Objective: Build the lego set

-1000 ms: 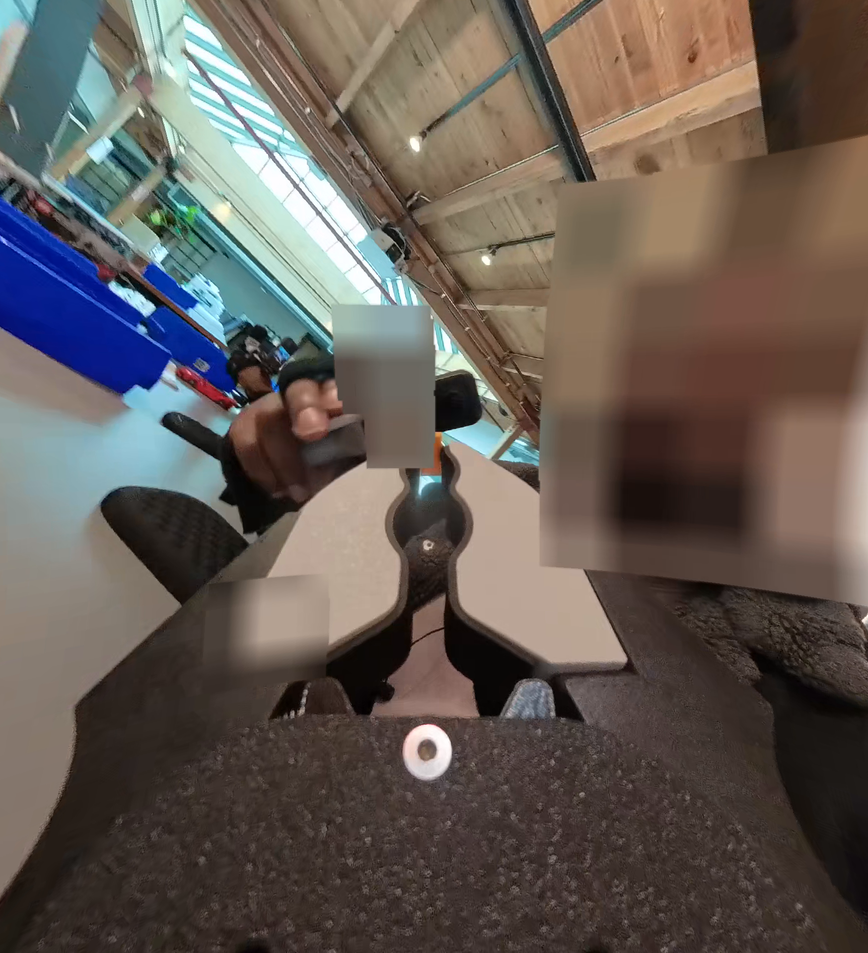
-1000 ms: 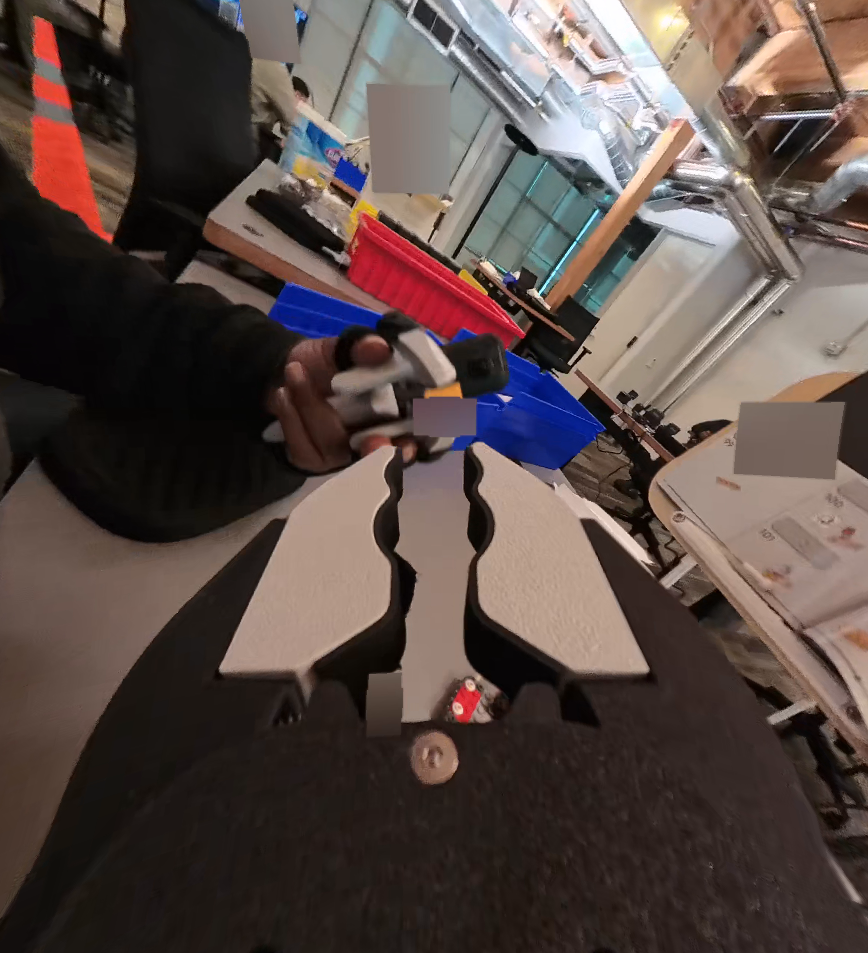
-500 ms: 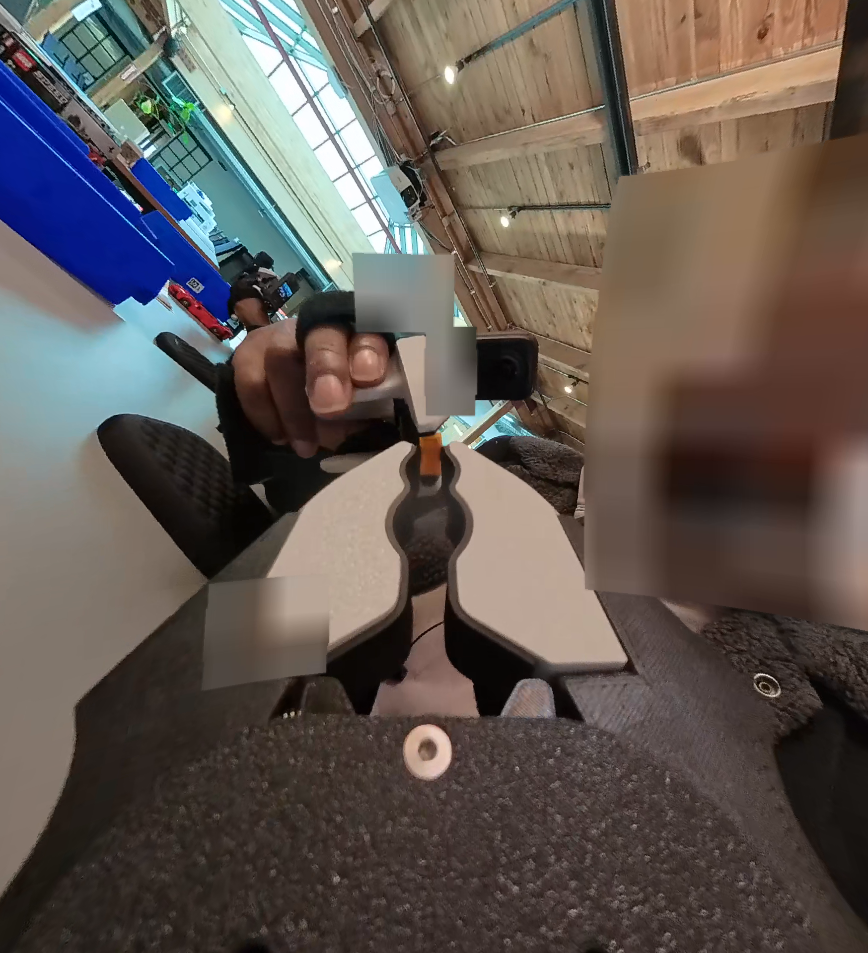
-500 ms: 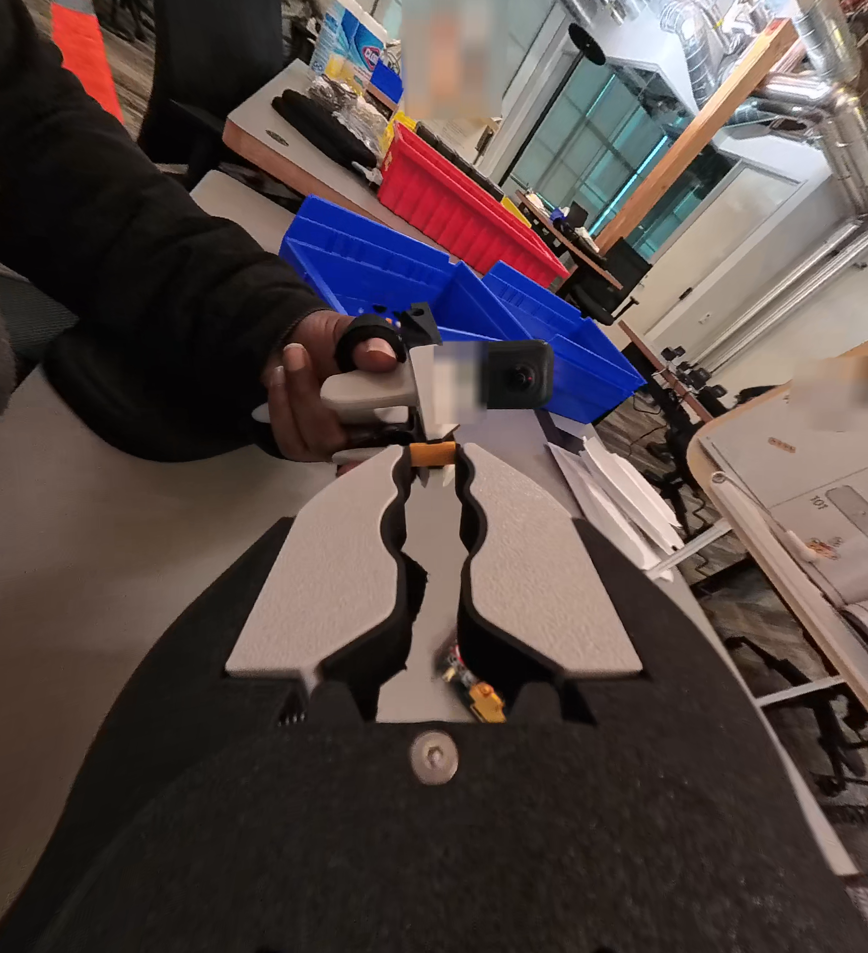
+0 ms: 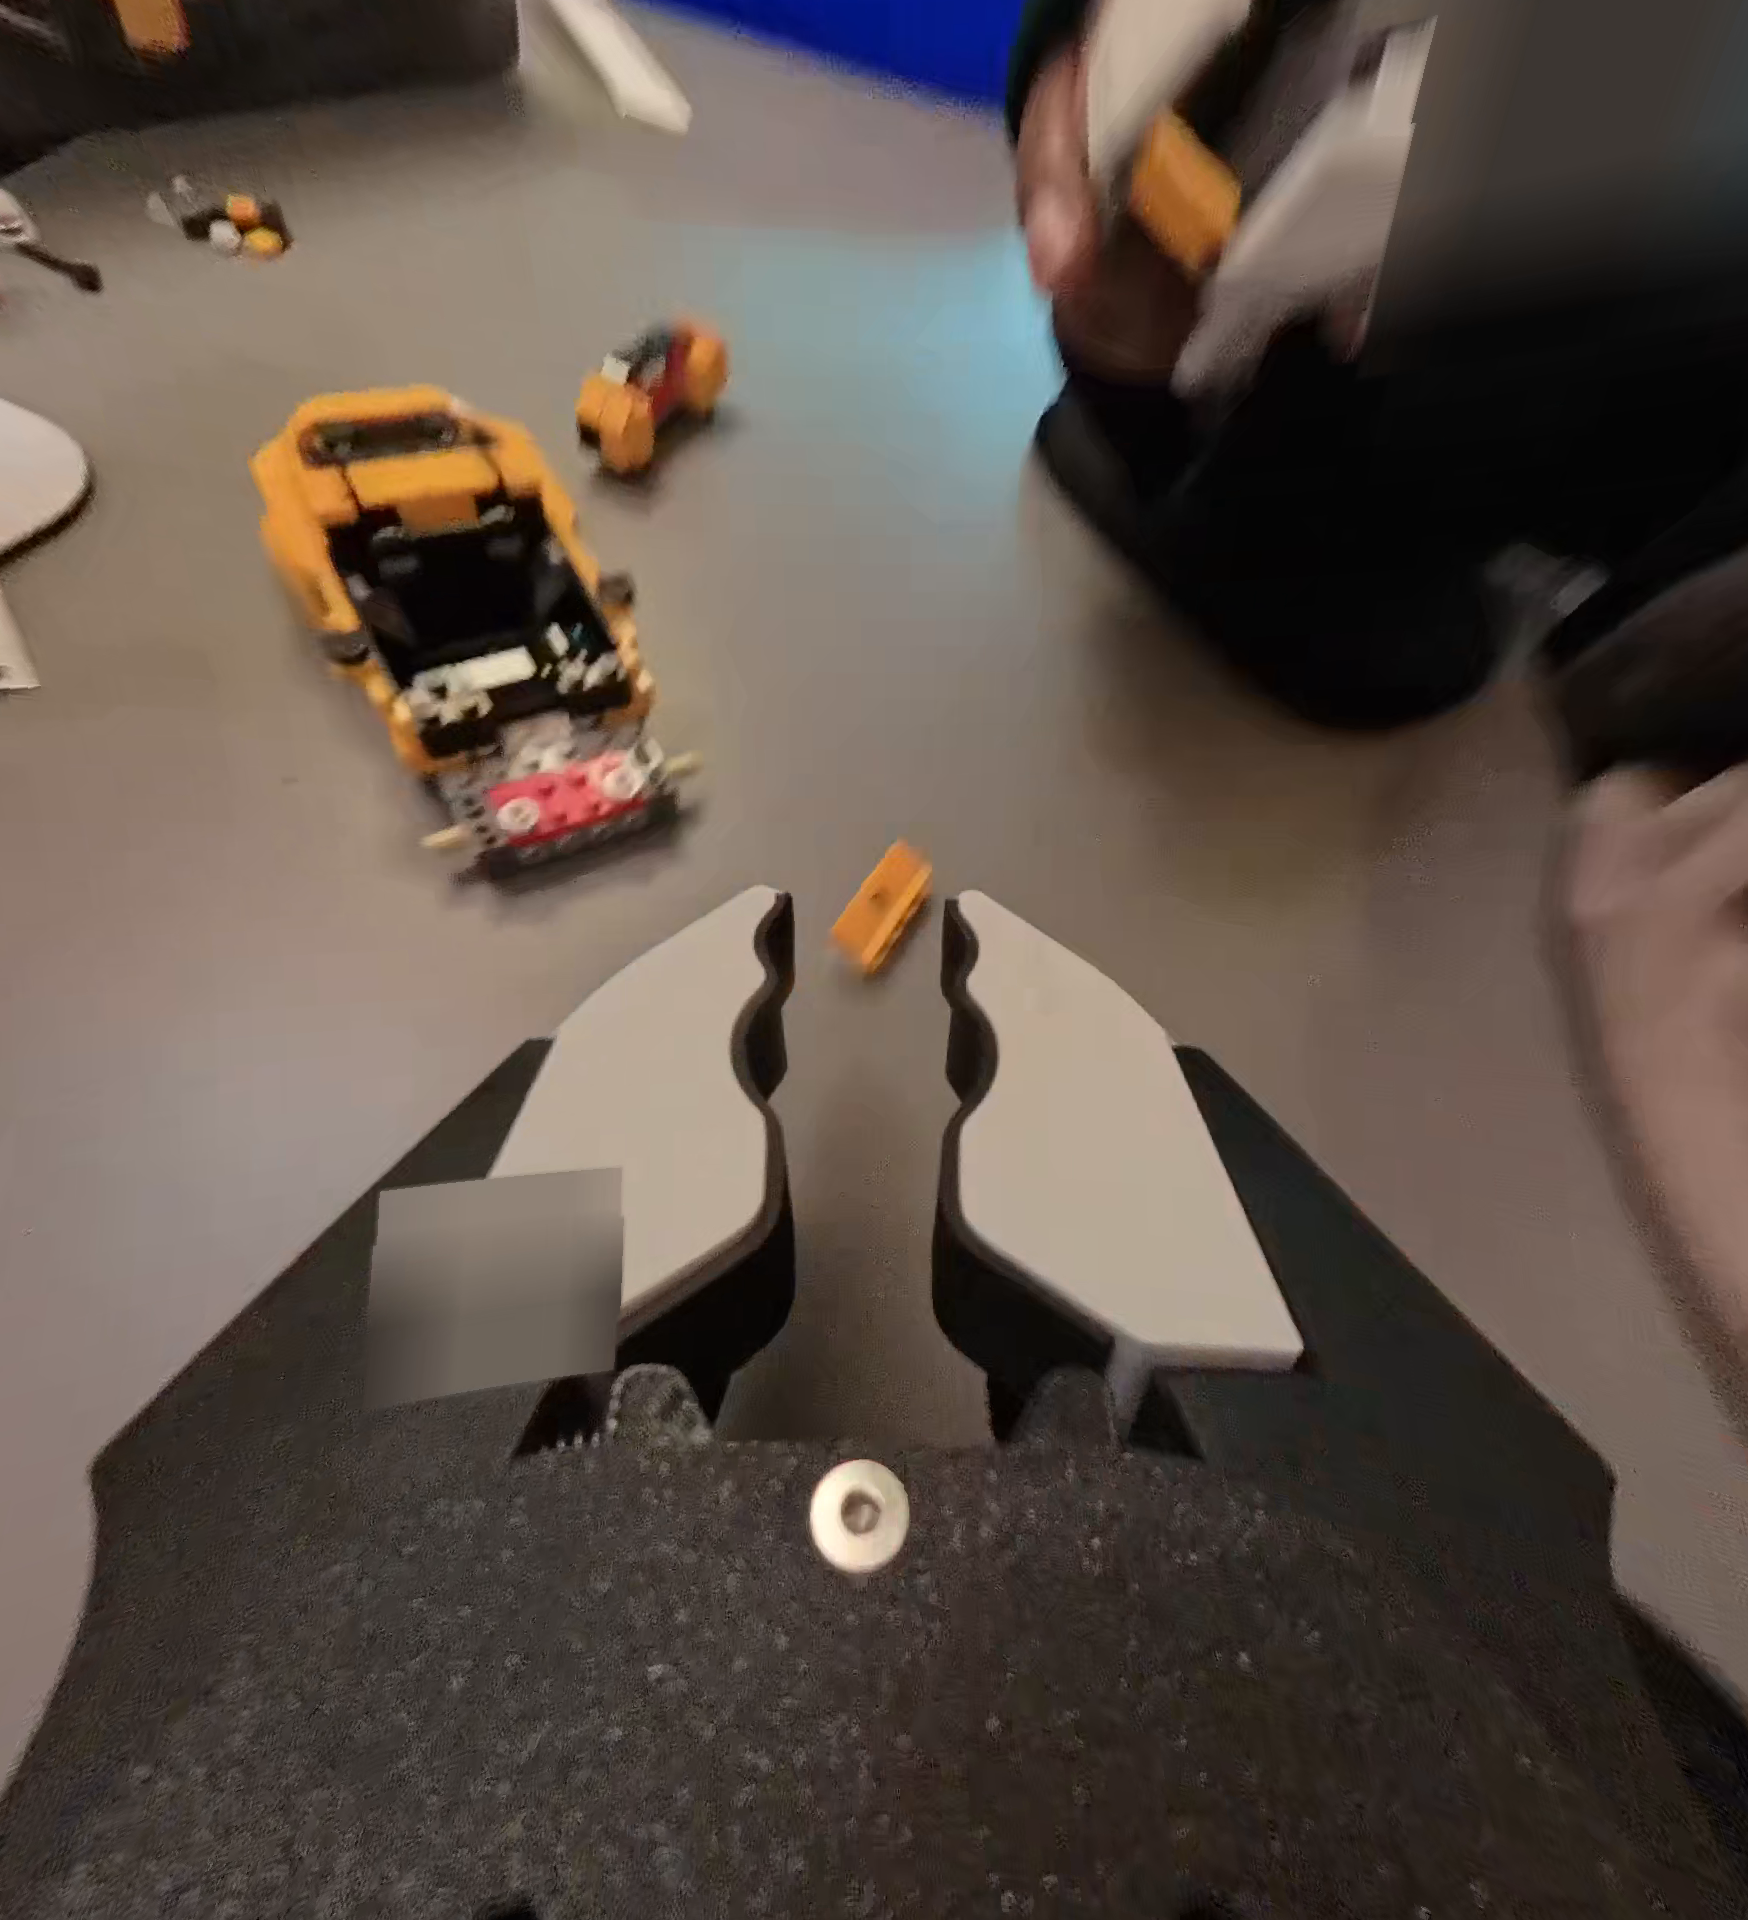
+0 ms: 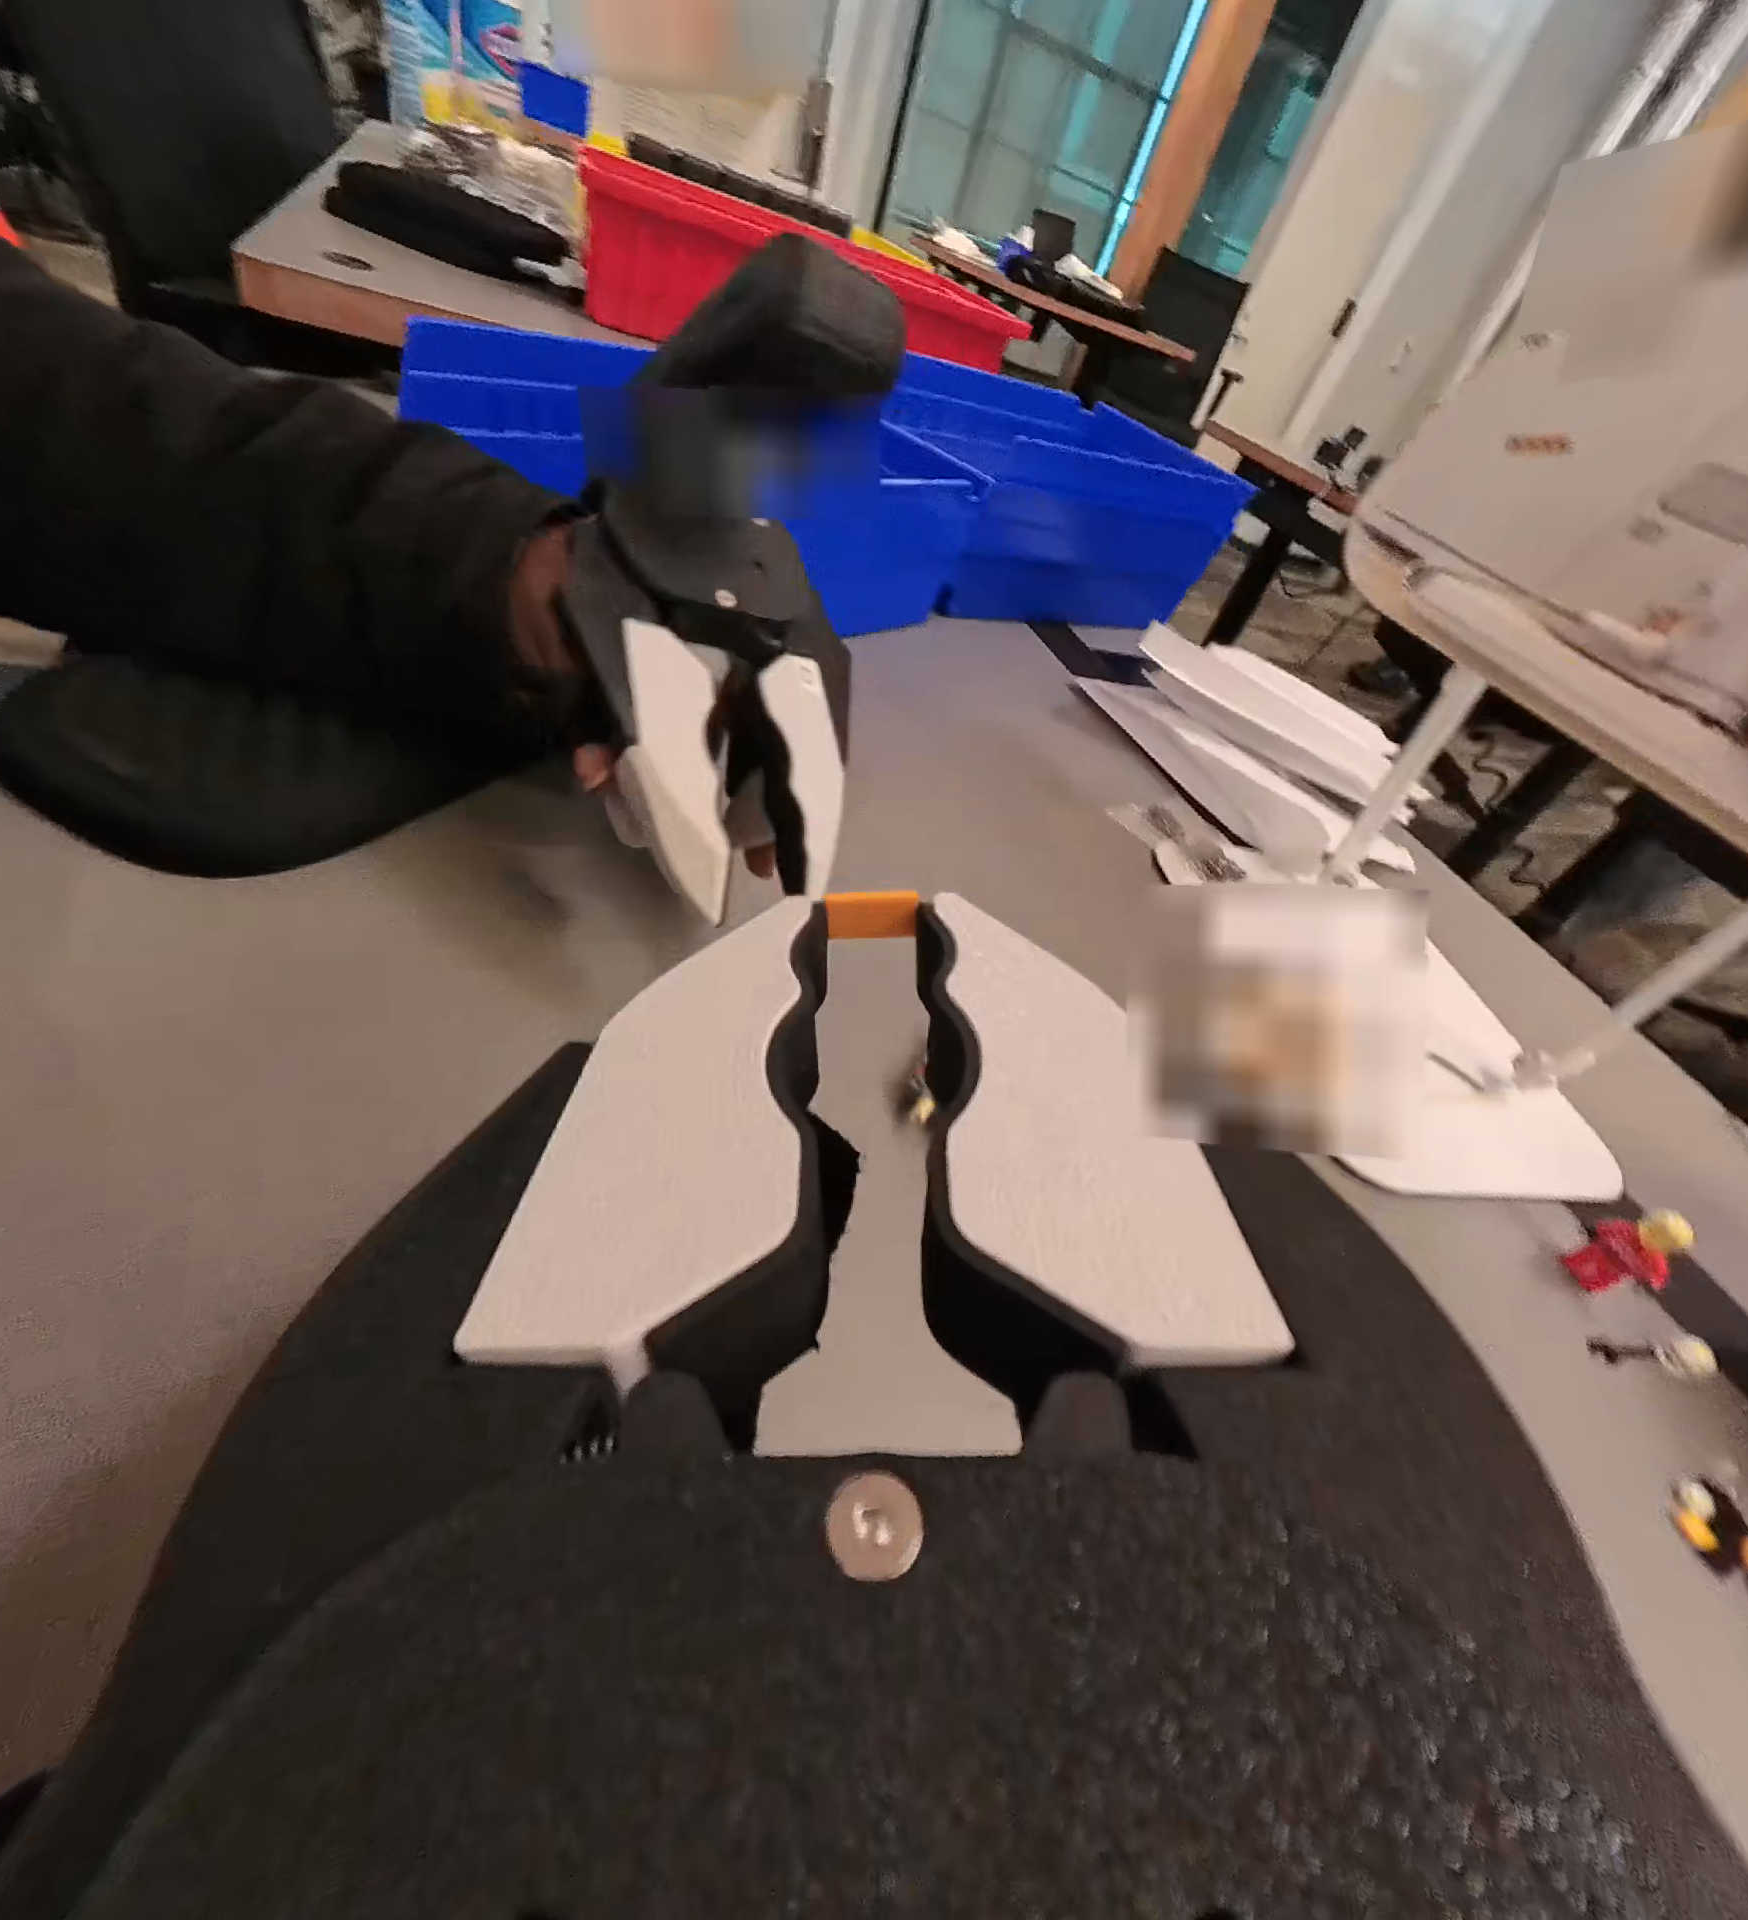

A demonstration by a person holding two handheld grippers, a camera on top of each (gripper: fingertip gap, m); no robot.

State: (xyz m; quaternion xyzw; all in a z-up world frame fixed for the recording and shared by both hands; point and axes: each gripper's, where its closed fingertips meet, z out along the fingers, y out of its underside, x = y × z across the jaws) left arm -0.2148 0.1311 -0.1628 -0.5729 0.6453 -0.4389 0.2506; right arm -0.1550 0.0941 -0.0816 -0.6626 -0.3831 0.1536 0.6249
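My left gripper (image 5: 865, 906) is open and points down at the grey table (image 5: 174, 935). A small orange plate (image 5: 880, 909) is just beyond and between its fingertips; I cannot tell whether it rests on the table. The partly built orange and black Lego car (image 5: 454, 613) lies ahead to the left, and a small orange sub-assembly (image 5: 654, 395) lies beyond it. My right gripper (image 6: 872, 921) is shut on a small orange piece (image 6: 872, 914) at its tips, above the table. It shows blurred at the top right of the left wrist view (image 5: 1166, 213). The open left gripper (image 6: 761, 899) hangs just beyond it.
Blue bins (image 6: 1057, 509) and a red bin (image 6: 704, 249) stand at the far table edge. An instruction booklet on a white stand (image 6: 1628, 499) is at the right, with white paper sheets (image 6: 1254, 727) beside it. A red minifigure (image 6: 1623, 1257) and small loose pieces (image 6: 1727, 1538) lie at the right. My right fingertips sit around 11 centimeters from my left ones. My left tips are roughly 30 centimeters from the red minifigure (image 6: 1623, 1257).
My left gripper has swung down from facing the ceiling to facing the table and has opened. My right gripper still holds an orange piece.
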